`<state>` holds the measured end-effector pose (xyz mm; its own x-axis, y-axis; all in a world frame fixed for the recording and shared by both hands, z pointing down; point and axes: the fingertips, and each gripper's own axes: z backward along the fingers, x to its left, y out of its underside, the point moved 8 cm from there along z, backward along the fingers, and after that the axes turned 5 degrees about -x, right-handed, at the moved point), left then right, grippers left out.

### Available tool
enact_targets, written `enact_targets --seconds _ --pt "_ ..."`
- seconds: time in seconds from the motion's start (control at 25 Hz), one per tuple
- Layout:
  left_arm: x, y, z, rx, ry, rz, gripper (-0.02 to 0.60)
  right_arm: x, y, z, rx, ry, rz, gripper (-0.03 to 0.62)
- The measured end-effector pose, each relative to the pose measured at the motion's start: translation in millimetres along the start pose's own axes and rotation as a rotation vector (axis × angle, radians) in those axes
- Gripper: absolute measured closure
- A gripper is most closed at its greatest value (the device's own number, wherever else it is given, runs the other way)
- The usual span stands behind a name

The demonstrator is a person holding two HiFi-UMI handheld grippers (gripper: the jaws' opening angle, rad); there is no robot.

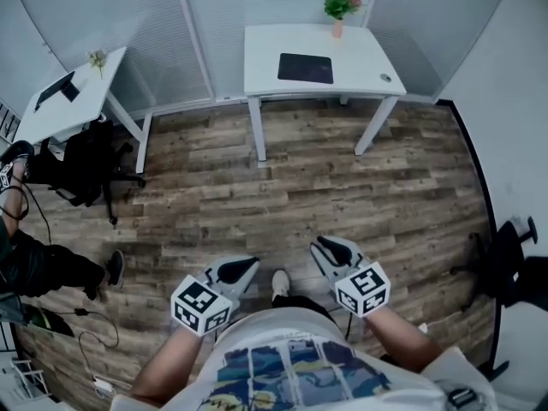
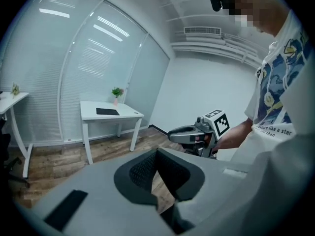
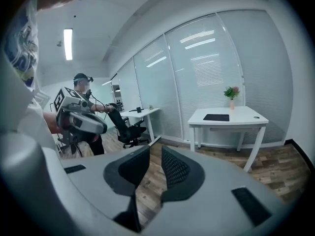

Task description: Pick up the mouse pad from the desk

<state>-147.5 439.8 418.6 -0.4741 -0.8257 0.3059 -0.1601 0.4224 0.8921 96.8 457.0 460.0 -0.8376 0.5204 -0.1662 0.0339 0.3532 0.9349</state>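
Patterned shirt (image 1: 282, 375) is seen nearest, at the bottom of the head view, with both forearms reaching out from it. Just ahead, the left gripper (image 1: 237, 270) and the right gripper (image 1: 336, 250) are held side by side over the wood floor (image 1: 300, 187). Both are pointed toward the white desk (image 1: 364, 67) and kept well apart from it. One shoe (image 1: 280, 282) is seen between them.

Claw states, read from each gripper's own view:
- left gripper: tips are brought together, with only a sliver of floor showing behind them; nothing is held
- right gripper: jaws are parted by a narrow gap, floor is seen through it, and nothing lies between the pads

Black mouse pad (image 1: 306, 68) is laid flat on the desk, about the middle of the top, with neither gripper near it. Potted plant (image 1: 340, 7) is stood at the desk's back edge, right of centre. Small round object (image 1: 386, 78) is noted near the desk's front right corner; what it is cannot be told.

Second table (image 1: 92, 91) is set to the desk's left along the same glass wall (image 1: 128, 15), with a black office chair (image 1: 81, 165) in front of it. Another person (image 1: 43, 268) in dark trousers is seen further left of the desk, at the edge of the view. Dark chair (image 1: 505, 259) is placed far to the desk's right, nearer the camera
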Motion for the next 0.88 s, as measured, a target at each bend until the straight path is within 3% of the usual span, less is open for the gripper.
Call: enact_targets --seconds 0.16,0.52,0.88 --pt "22.5 -21.2 -39.6 0.0 0.011 -0.009 0.58 -44.7 -7.0 -16.2 0.01 0.014 0.009 0.519" --pt "68.3 -57.8 -95.3 0.002 0.051 -0.019 0.58 -101.8 -25.6 -51.8 -0.015 0.061 -0.008 0.519" --pt "158.4 -91.2 -145.5 -0.014 0.116 -0.002 0.58 -156.3 -51.1 -116.6 0.003 0.142 -0.01 0.519"
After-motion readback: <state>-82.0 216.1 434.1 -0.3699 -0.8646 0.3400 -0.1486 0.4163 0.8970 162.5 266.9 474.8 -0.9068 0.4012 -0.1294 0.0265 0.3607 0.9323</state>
